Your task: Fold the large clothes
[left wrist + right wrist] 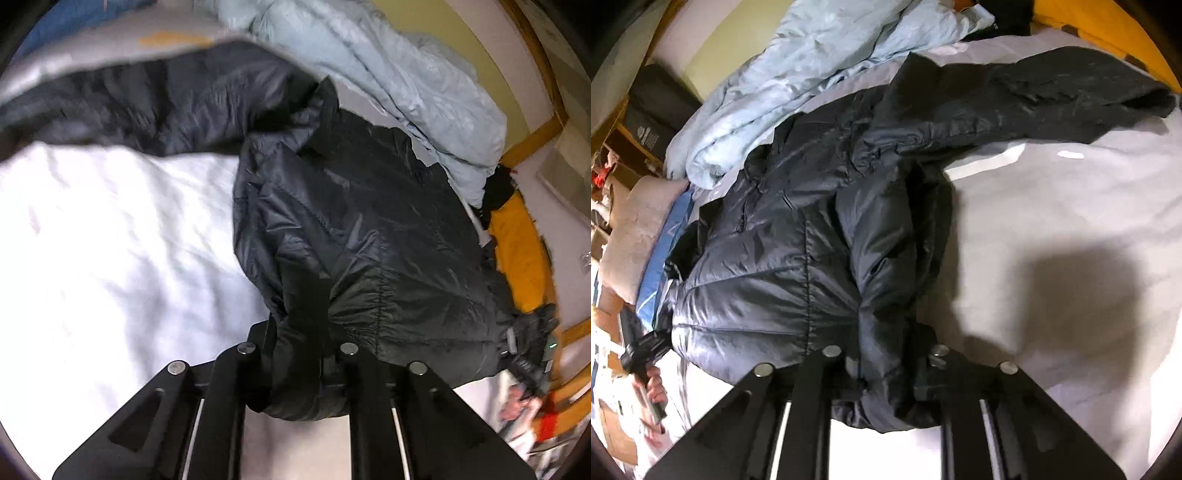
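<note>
A large black puffer jacket [362,229] lies on a white bed sheet [110,258]. My left gripper [299,354] is shut on a bunched edge of the jacket, which hides the fingertips. One sleeve [147,107] stretches away to the upper left. In the right wrist view the same jacket [798,251] spreads ahead, and my right gripper [886,362] is shut on another bunched edge of it. A sleeve [1052,99] reaches to the upper right. Each view shows the other gripper at the jacket's far edge, in the left wrist view [532,339] and in the right wrist view [642,354].
A crumpled pale blue duvet [406,74] lies behind the jacket, also in the right wrist view [798,62]. An orange cloth [517,251] lies at the bed's side. A grey pillow [631,229] and blue fabric [668,240] sit at the left. Wooden furniture [546,122] borders the bed.
</note>
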Available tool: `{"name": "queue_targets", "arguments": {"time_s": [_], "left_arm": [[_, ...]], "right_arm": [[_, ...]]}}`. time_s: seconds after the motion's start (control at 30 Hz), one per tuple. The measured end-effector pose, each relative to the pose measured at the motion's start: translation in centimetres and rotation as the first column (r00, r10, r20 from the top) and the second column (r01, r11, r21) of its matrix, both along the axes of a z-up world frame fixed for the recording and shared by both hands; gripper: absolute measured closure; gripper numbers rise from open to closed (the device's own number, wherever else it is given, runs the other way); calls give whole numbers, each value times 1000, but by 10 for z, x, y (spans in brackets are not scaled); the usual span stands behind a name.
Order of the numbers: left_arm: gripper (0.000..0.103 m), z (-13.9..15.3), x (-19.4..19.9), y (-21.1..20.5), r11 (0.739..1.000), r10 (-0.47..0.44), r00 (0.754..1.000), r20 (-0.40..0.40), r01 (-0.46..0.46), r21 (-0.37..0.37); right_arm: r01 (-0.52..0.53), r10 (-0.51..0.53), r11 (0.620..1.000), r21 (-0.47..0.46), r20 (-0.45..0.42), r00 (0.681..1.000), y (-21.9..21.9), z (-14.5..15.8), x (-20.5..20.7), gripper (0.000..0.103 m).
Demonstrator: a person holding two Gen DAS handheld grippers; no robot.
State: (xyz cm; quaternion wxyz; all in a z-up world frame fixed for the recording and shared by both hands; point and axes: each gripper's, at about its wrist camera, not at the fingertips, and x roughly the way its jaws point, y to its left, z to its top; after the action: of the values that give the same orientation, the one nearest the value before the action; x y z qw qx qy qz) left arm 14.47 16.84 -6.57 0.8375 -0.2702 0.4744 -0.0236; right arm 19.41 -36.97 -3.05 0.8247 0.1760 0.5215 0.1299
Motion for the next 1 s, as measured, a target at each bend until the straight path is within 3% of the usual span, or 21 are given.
{"name": "queue_targets", "arguments": {"time_s": [0.2,0.37,0.47,0.6,0.73,0.8,0.83,0.87,0.93,1.0], "left_arm": [[93,47,-46,-22,987,-25,997,77,12,161],[92,41,-77,-43,974,-73,996,54,60,218],[92,43,-88,-49,959,-98,993,64,78,271],[89,50,-98,-46,954,-102,989,107,67,293],[79,61,-101,-42,934,-79,984,162,17,357],[63,71,-104,-41,903,-52,976,212,-44,427],[45,76,-106,-42,890,-45,970,241,-70,450],[34,82,-109,-42,880,-37,960,277,-100,464],[31,90,-114,-41,875,-43,942,333,-125,467],[20,96,-117,-45,868,-54,926,372,-140,476]], "right_arm": [[8,-1,994,-107,65,998,6,39,-41,93],[27,-1,977,-211,124,992,7,56,-86,92],[15,18,973,-230,141,990,6,57,-96,91],[28,-5,984,-175,133,991,-2,54,-93,91],[47,-23,985,-168,142,990,-4,55,-91,90],[58,-23,979,-194,178,984,1,60,-90,89],[65,-23,976,-209,198,980,2,63,-92,88],[77,-27,971,-224,218,975,3,66,-94,87],[109,-45,960,-257,241,969,3,71,-97,85],[156,-71,941,-301,276,959,1,78,-99,84]]}}
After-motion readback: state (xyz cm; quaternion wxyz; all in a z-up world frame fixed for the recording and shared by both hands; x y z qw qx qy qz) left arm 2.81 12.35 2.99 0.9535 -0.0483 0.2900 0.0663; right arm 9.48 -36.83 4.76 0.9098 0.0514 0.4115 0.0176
